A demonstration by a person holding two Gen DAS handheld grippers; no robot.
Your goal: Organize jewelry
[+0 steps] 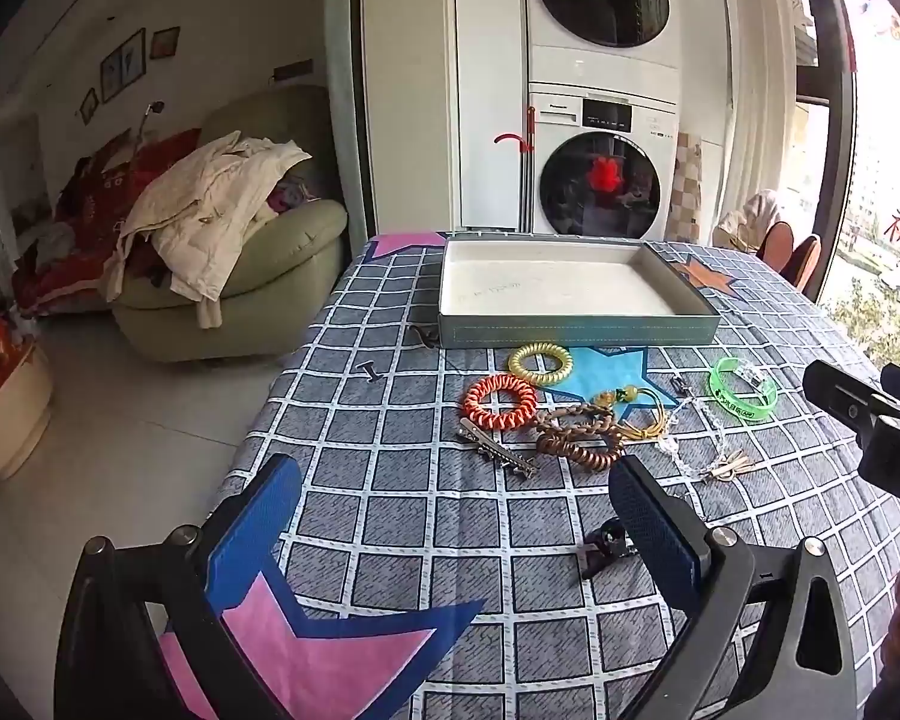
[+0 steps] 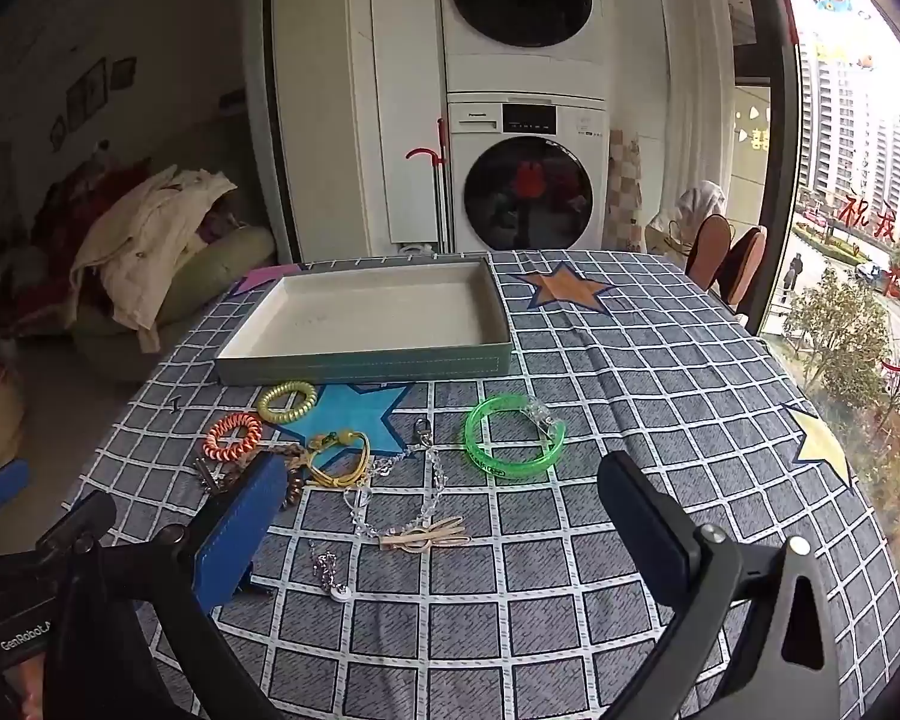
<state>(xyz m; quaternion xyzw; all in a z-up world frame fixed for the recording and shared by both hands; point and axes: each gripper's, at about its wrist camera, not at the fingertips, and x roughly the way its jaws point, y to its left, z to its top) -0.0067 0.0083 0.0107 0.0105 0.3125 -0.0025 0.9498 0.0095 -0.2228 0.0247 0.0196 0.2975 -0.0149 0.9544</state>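
An empty grey tray (image 1: 576,333) (image 2: 360,367) with a white inside stands on the checked tablecloth. In front of it lie a yellow coil hair tie (image 1: 540,363) (image 2: 287,401), an orange coil hair tie (image 1: 499,402) (image 2: 232,437), a brown coil tie (image 1: 579,441), a metal hair clip (image 1: 498,455), a green bangle (image 1: 743,389) (image 2: 513,438), a yellow cord bracelet (image 2: 339,456) and a clear bead chain (image 2: 390,498). My left gripper (image 1: 456,516) is open above the cloth, short of the pile. My right gripper (image 2: 444,510) is open over the chain and a gold clip (image 2: 426,537).
A small black clip (image 1: 603,543) lies by my left gripper's right finger. A silver pendant (image 2: 333,576) lies near my right gripper. The table's left edge drops to the floor, with a green armchair (image 1: 240,276) beyond. A washer stack (image 1: 600,120) stands behind the table.
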